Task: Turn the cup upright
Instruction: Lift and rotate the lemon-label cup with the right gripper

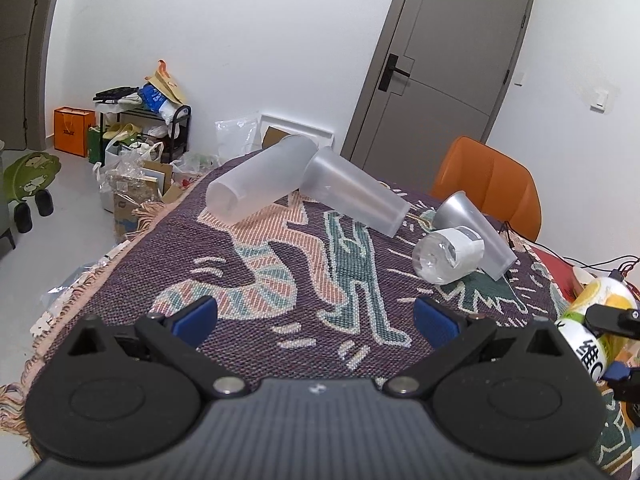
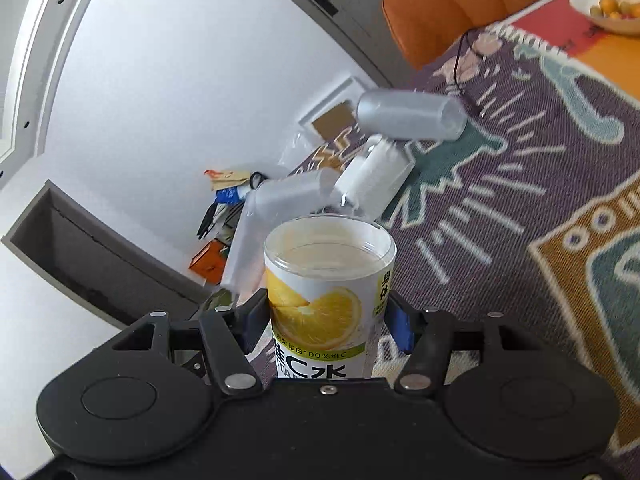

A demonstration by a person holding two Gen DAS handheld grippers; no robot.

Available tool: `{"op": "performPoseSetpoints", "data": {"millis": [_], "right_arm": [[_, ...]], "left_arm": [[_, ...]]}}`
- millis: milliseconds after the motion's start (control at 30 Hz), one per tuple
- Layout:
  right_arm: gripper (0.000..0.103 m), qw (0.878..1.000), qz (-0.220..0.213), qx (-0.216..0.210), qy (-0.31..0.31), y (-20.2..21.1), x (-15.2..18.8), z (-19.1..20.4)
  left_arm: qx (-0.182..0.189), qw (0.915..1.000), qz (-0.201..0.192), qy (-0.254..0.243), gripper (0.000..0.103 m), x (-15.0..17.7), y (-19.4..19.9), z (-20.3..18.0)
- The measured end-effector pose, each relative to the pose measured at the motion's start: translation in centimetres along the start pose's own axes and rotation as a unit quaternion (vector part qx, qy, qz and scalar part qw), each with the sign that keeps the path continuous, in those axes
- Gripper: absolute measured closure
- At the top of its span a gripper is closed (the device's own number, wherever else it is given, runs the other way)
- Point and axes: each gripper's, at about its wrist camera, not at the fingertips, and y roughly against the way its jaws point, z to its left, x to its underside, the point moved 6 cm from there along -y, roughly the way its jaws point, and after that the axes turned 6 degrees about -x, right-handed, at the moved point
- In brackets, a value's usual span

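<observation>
Your right gripper has its jaws closed on the lemon-print cup, blue pads pressed on either side of its label, clear rim pointing away from the camera. Beyond that cup, three frosted cups and a clear labelled cup lie tipped on the patterned tabletop cloth. Your left gripper hovers over the cloth with jaws spread wide, empty, the lemon-print cup off to its right.
</observation>
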Motion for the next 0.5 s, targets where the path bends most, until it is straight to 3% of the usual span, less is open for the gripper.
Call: {"op": "performPoseSetpoints", "data": {"millis": [500], "right_arm": [[0.044,0.995,0.065,-0.018,-0.076,-3.4,3.7,-1.1]], "left_arm": [[-0.01,0.9999,0.008,0.003,0.0,0.7,-0.2,1.8]]}}
